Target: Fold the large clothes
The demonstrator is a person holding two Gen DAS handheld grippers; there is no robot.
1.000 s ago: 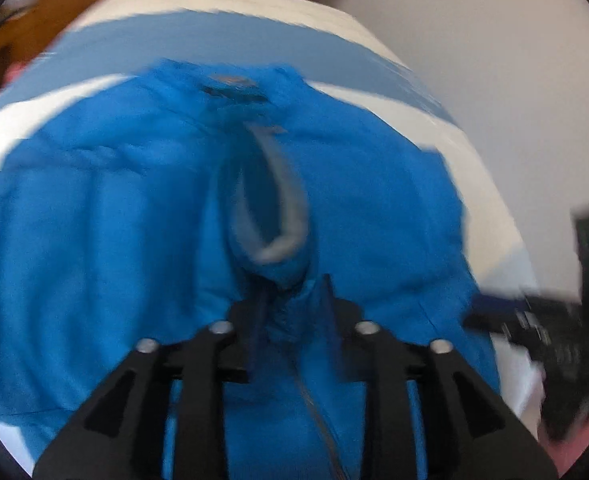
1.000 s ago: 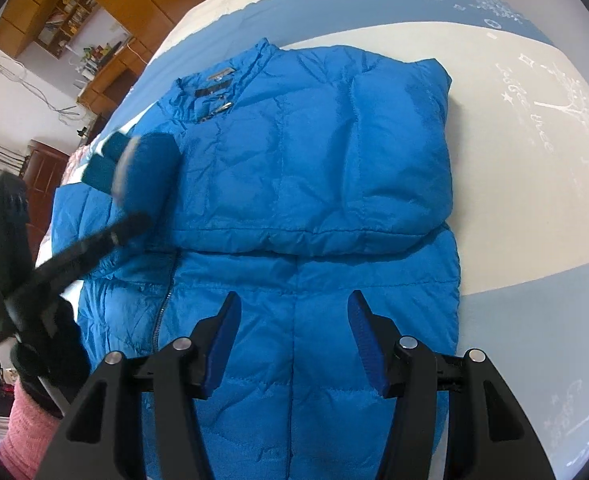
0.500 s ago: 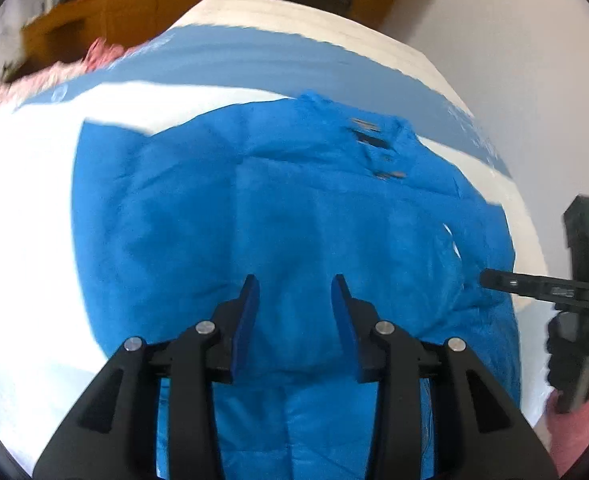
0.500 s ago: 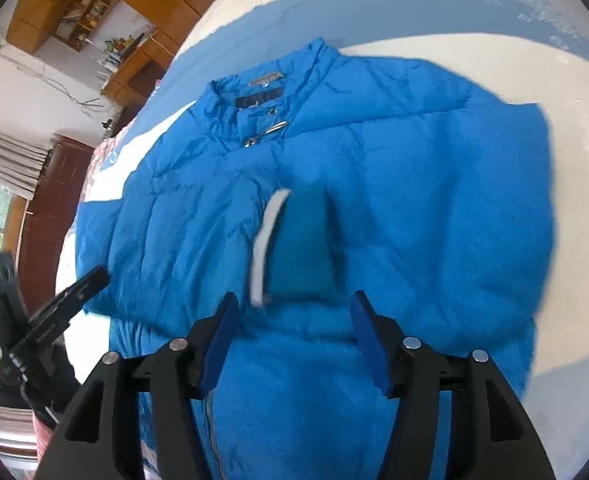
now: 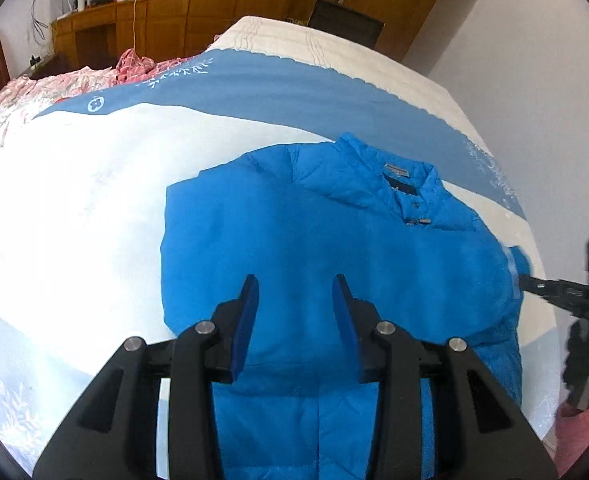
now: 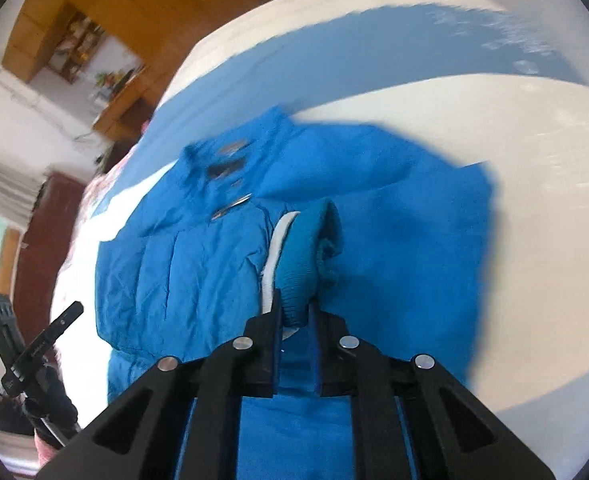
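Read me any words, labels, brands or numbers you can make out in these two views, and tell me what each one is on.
No text is legible in either view.
Neck label inside the collar of the blue jacket: there is lettering, too small to read.
Same label in the right wrist view: blurred by motion.
Bedsheet: only white flower and snowflake motifs, no words.

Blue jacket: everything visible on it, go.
The jacket is bright blue, quilted and puffy, lying front-up on the white-and-blue bed. It has a stand collar with a label inside, metal clasps below it and a front zip. The left sleeve looks folded across the chest. The right claw is shut on the ribbed cuff with white trim. The left claw hovers open above it.
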